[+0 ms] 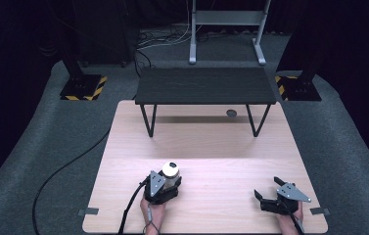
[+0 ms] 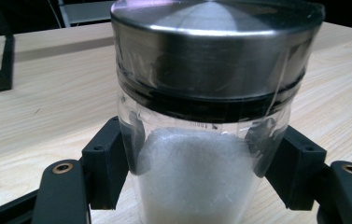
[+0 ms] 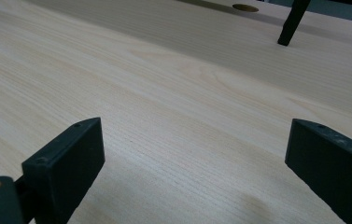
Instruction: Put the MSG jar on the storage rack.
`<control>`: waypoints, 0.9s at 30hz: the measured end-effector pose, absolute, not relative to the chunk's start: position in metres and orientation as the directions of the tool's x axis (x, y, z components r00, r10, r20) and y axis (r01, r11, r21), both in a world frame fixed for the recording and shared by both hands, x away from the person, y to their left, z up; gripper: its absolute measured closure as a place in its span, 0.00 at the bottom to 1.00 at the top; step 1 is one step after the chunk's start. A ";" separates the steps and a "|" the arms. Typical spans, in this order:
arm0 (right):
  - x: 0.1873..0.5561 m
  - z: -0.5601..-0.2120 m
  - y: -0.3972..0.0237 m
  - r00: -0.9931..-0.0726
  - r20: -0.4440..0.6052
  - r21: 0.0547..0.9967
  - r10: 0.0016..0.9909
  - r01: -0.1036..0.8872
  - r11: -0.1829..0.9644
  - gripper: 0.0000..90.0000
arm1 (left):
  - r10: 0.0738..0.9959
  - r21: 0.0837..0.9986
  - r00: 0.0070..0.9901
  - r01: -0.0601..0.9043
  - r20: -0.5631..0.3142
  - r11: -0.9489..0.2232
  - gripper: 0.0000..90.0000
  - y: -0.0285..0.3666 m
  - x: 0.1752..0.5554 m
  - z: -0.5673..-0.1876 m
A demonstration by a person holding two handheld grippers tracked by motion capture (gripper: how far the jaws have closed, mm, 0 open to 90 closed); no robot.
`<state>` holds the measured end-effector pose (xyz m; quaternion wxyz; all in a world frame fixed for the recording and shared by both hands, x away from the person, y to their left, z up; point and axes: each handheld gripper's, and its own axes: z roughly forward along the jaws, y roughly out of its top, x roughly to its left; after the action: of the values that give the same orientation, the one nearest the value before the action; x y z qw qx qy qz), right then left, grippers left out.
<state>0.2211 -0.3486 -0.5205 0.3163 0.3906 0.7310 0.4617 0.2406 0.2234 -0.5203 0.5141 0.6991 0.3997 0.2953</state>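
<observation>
A clear glass jar (image 1: 171, 171) with a brushed metal lid stands upright on the light wooden table (image 1: 211, 147), near the front left. White granular stuff fills its lower part. My left gripper (image 1: 168, 182) is shut on the jar (image 2: 206, 154), with one black pad pressed against each side of the glass below the lid. My right gripper (image 1: 268, 186) rests low at the front right of the table, open. Its jaws stand wide apart over bare wood (image 3: 197, 154) with nothing between them.
A small black bench (image 1: 205, 85) stands on thin legs across the table's far end. A round grommet (image 1: 231, 113) sits under it, beside the bench leg (image 3: 292, 21). A black cable (image 1: 64, 169) trails off the left edge. The table's front edge is just behind both hands.
</observation>
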 end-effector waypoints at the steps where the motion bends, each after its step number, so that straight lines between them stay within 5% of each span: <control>1: 0.221 -0.520 -0.348 -0.495 -0.102 0.922 0.863 0.279 0.269 0.04 | 0.863 0.955 0.504 0.257 0.001 -0.151 0.35 0.223 0.240 -0.520; 16: 0.221 -0.521 -0.349 -0.497 -0.100 0.923 0.862 0.276 0.267 0.03 | 0.858 0.959 0.514 0.251 -0.018 -0.131 0.35 0.231 0.238 -0.509; 27: 0.221 -0.523 -0.352 -0.499 -0.093 0.928 0.862 0.269 0.256 0.01 | 0.837 0.966 0.548 0.219 -0.007 -0.136 0.35 0.239 0.246 -0.468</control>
<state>0.2210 -0.3516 -0.5225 0.3153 0.3887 0.7272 0.4698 0.2459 0.2387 -0.4675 0.5373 0.6966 0.3788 0.2874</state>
